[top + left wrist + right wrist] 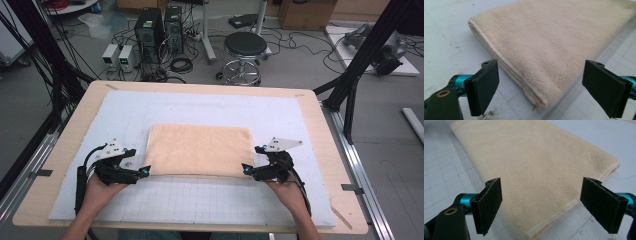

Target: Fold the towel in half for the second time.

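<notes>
Left gripper view: we see our left gripper point(540, 87) with its jaws spread wide, one pad at 8 o'clock and the other at 4 o'clock, nothing pressed between them. The near corner of the towel point(549, 47) lies in the gap, just beyond the pads, and it touches neither. Its folded layers show along the edge that runs toward 11 o'clock.

In the right gripper view our right gripper point(541, 207) is just as wide, pads at 8 and 4 o'clock, with the towel point(531, 170) corner between them and untouched; the stacked hem shows at 3 o'clock.

From the high view, we hold the left gripper point(142, 172) at the towel's point(200, 150) 8 o'clock corner and the right gripper point(247, 170) at its 4 o'clock corner. The towel lies folded flat in the middle of the mat point(200, 200), which covers the table point(320, 130).
</notes>
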